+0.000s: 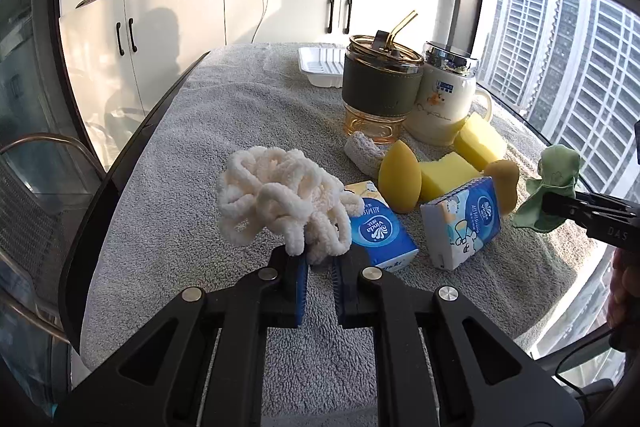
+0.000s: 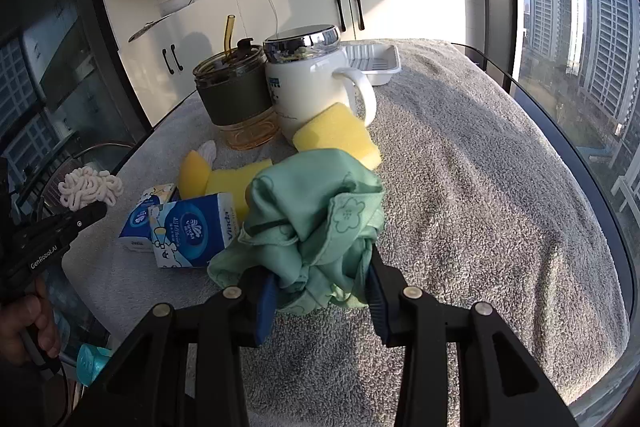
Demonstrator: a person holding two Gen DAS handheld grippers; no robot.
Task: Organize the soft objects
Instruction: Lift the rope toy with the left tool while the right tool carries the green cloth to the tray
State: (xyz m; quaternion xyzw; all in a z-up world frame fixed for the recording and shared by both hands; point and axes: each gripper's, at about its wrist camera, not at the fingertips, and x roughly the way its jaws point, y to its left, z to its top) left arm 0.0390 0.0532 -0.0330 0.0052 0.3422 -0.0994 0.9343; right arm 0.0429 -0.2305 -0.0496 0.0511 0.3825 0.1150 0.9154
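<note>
My left gripper [image 1: 319, 259] is shut on a cream chenille scrunchie [image 1: 276, 199] and holds it above the grey towel [image 1: 208, 131]. My right gripper [image 2: 320, 287] is shut on a crumpled green cloth [image 2: 316, 223], held above the towel; the cloth also shows at the right in the left wrist view [image 1: 554, 187]. On the towel lie two blue tissue packs [image 1: 380, 231] [image 1: 464, 223], yellow sponge blocks [image 1: 480, 141] [image 1: 448, 175], a yellow egg-shaped sponge [image 1: 400, 181], an orange sponge [image 1: 505, 185] and a small white knitted pad [image 1: 364, 153].
An amber glass cup with a dark sleeve and straw [image 1: 380, 87] and a white lidded mug [image 1: 444, 99] stand behind the sponges. A white plastic tray [image 1: 320, 65] sits at the far end. The table edge runs along the left; a window lies to the right.
</note>
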